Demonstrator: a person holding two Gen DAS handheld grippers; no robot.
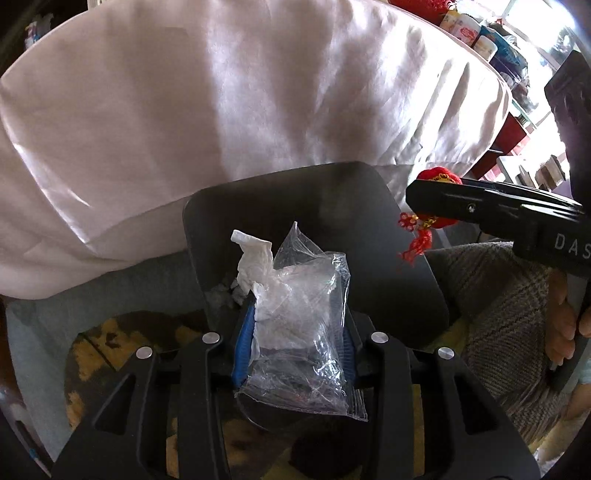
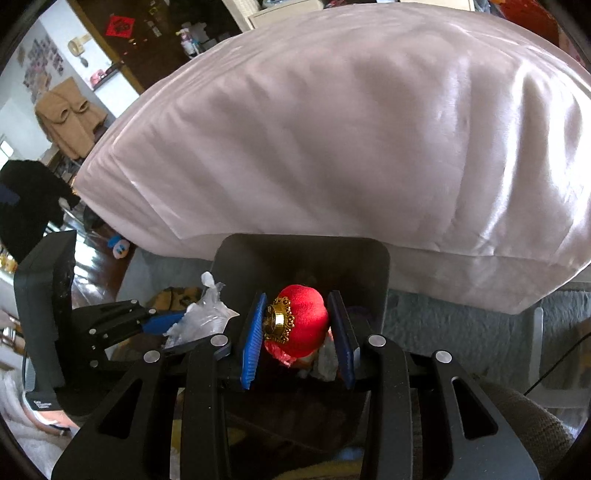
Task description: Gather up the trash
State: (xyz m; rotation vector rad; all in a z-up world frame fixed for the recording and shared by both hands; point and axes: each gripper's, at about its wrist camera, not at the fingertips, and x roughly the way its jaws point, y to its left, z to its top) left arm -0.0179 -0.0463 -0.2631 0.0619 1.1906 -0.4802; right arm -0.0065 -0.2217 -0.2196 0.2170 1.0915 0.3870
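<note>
My left gripper (image 1: pixel 297 314) is shut on a crumpled clear plastic bag (image 1: pixel 306 332) and a wad of white tissue (image 1: pixel 255 262), both pinched between its blue pads. They hang over the mouth of a dark grey bin (image 1: pixel 388 258). My right gripper (image 2: pixel 298 321) is shut on a red satin ornament (image 2: pixel 306 317) with a gold cap, also over the bin (image 2: pixel 303 254). In the left wrist view the right gripper (image 1: pixel 424 195) comes in from the right, and the ornament's red tassel (image 1: pixel 415 247) dangles below it. The left gripper (image 2: pixel 173 319) shows at the bin's left edge.
A large white satin-covered mass (image 1: pixel 258 92) bulges just behind the bin. A pale blue-grey rug (image 2: pixel 461 332) lies under it. A person's hand (image 1: pixel 561 325) and grey knit sleeve (image 1: pixel 498 295) are at right. Jars (image 1: pixel 469 29) crowd a far shelf.
</note>
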